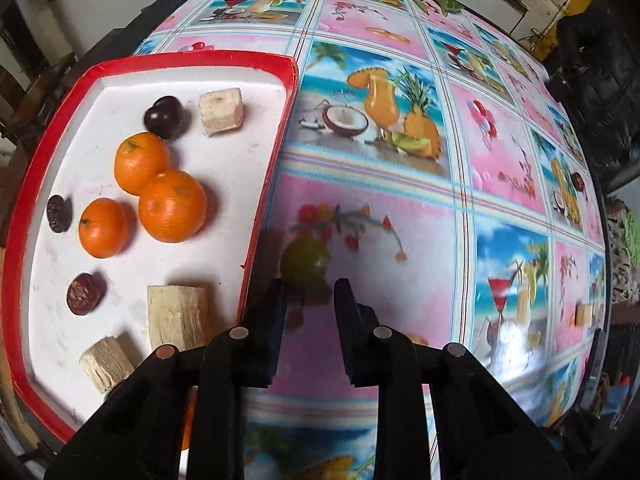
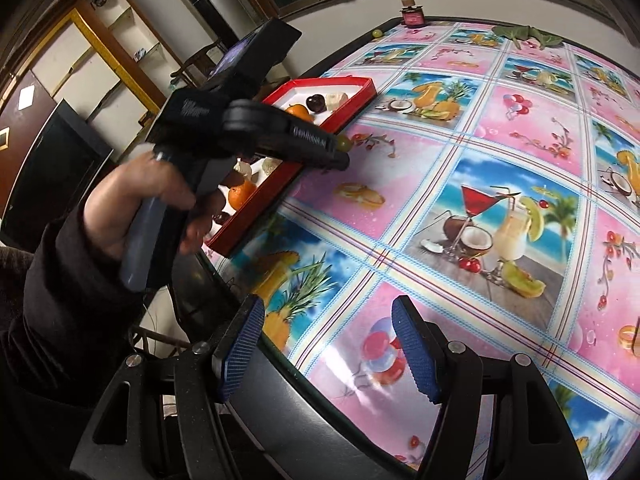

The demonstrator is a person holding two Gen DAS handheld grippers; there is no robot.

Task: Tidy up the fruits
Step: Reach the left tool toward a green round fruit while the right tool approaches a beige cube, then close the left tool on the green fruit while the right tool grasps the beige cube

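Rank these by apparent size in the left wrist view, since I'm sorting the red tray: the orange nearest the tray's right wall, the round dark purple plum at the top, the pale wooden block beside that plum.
1. Orange, clearly largest.
2. Wooden block and plum: look alike, unranked.

The left wrist camera is looking steeply down along its fingers, close above the table point(image 1: 400, 208) beside the red-rimmed tray point(image 1: 272, 184). The right wrist camera is sitting near the table's point(image 2: 440, 184) near edge, facing across it towards the far edge. Both views are sharing the tray point(image 2: 360, 92) and the patterned cloth.
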